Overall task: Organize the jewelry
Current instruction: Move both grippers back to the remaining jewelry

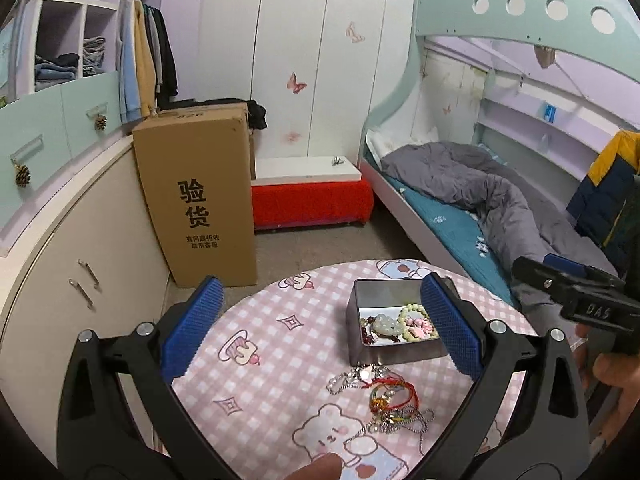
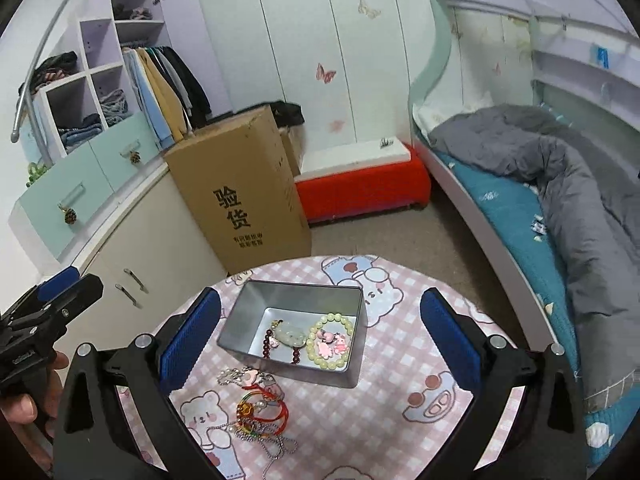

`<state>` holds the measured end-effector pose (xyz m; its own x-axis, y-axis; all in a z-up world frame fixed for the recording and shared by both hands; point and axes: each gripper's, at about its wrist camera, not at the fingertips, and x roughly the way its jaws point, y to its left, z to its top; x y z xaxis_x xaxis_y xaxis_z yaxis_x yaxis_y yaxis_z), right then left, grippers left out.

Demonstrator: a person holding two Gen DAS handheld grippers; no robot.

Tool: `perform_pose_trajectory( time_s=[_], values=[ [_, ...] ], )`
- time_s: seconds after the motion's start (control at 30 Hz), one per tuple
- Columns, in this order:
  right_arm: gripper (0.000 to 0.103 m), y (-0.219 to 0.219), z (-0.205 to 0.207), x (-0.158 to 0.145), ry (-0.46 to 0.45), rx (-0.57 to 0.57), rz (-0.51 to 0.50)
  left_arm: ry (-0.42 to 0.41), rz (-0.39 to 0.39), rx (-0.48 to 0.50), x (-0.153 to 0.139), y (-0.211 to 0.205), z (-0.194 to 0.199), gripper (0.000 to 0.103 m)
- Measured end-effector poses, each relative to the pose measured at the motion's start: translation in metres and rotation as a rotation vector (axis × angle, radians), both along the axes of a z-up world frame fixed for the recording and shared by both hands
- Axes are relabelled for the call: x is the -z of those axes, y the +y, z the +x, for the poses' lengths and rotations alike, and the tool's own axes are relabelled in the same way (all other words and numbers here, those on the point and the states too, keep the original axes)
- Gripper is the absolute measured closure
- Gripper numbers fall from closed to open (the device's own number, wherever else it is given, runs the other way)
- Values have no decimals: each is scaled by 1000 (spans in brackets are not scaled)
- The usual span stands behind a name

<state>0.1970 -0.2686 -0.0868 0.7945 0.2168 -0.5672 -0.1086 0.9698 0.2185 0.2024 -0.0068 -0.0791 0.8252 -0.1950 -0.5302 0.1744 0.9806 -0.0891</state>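
Note:
A silver tin box [image 1: 362, 346] [image 2: 256, 300] stands on the round table [image 1: 280, 360] [image 2: 400, 400] with a pink checked cloth. Inside lie a green bead bracelet [image 2: 331, 340], a jade pendant [image 2: 291, 336], dark red beads [image 2: 267, 345] and pink charms [image 2: 334, 345]. In front of the tin lies a loose tangle: red and coloured cord bracelets [image 1: 390, 394] [image 2: 260, 406] and silver chains [image 1: 344, 380] [image 2: 276, 446]. My left gripper [image 1: 318, 322] is open and empty above the table's near side. My right gripper [image 2: 320, 332] is open and empty over the tin.
A tall cardboard box [image 1: 196, 196] [image 2: 244, 192] stands on the floor behind the table. A red bench [image 1: 312, 200] is at the back wall, cabinets [image 1: 80, 260] at left, a bunk bed [image 1: 500, 208] with grey quilt at right.

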Motion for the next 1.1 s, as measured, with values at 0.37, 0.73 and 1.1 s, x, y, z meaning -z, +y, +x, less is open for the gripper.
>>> perform_pose_trajectory(
  time_s=[0.37,0.73,1.1],
  values=[
    [7,-6,-67,-17,-94,34,-26,-11,-33,-2,3,14,-43,6],
    [7,1,-106,21,-37,6,-16,66,13,50,48,3,-63,6],
    [7,-2,-117,52,43,8,1,168,110,98,99,-22,-52,6]
  ],
)
